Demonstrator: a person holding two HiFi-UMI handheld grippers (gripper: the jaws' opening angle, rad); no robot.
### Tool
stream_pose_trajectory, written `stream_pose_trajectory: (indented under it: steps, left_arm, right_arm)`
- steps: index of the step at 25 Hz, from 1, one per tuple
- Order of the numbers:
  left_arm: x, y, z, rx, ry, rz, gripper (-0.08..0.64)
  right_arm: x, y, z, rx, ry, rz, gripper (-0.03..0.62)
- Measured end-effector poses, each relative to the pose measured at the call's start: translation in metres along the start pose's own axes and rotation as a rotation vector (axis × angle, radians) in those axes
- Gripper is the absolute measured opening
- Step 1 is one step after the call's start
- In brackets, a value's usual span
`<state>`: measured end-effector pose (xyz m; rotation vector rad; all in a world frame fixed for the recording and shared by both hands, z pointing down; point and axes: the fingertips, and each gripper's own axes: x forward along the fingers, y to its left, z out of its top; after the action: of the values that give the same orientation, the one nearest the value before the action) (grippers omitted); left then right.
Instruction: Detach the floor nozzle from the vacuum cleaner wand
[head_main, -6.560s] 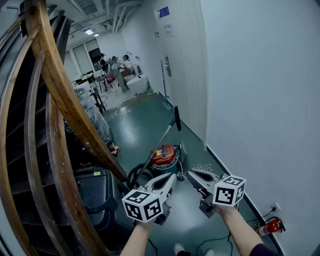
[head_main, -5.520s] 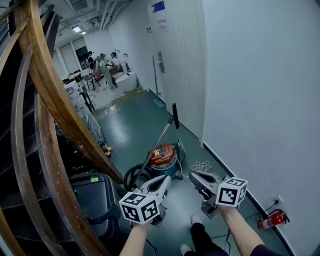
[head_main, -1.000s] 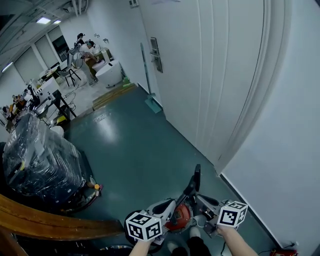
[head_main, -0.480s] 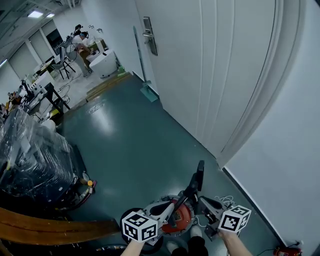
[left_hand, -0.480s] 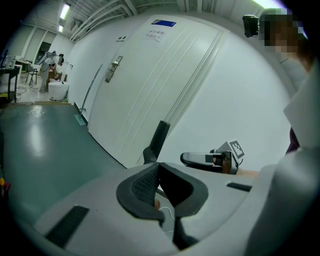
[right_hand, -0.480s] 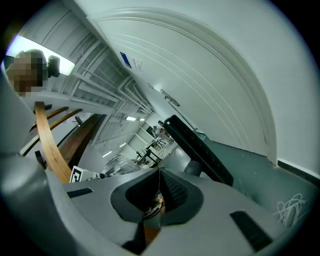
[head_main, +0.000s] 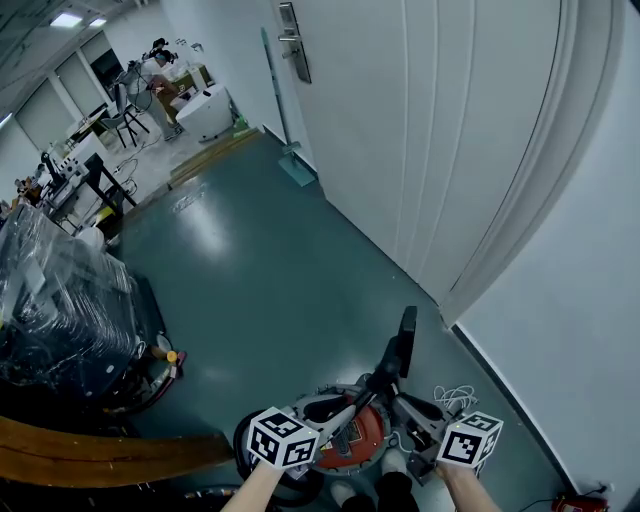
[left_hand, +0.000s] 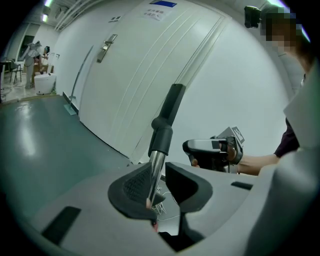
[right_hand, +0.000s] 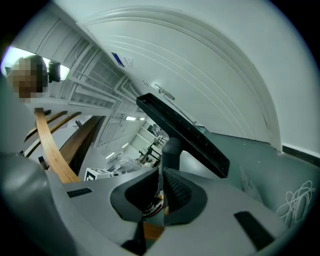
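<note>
Left tool (left_hand: 159, 173): its jaws have just been opening and are now standing apart. The metal wand (left_hand: 155, 169) is passing through the gap, lying close against the left pad and clear of the right pad. Nothing is being clamped.

Right tool (right_hand: 161, 178): its jaws are sitting together with only a thin slit between the pads, and they are gripping nothing. The black neck of the floor nozzle (right_hand: 186, 134) is rising just beyond the tips.

In the head view, the left tool (head_main: 346, 400) and the right tool (head_main: 400, 400) are flanking the wand (head_main: 356, 412) from either side. The wand is leaning up and away from the red vacuum canister (head_main: 345, 446), which is resting on the green floor (head_main: 260, 270).

The floor nozzle (head_main: 407, 327) is sitting joined to the upper end of the wand, raised off the floor, with its long black bar standing on end near the white door (head_main: 400, 120). A white cord (head_main: 452, 400) is lying coiled on the floor beside the canister.
</note>
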<state>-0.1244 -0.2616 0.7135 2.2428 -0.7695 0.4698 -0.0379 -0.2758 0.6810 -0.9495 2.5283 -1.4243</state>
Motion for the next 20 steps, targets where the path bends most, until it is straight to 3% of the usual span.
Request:
stream_pose_trajectory:
  steps: [9,20]
  left_arm:
    - [0.038,0.015,-0.024,0.043,0.121,-0.083,0.169]
    - [0.063,0.015,-0.032,0.105,0.175,-0.091,0.175]
  right_arm:
    - [0.003,-0.017,-0.011,0.017,0.027,0.030,0.046]
    - [0.037,-0.020,0.000,0.051,0.027,0.084,0.141]
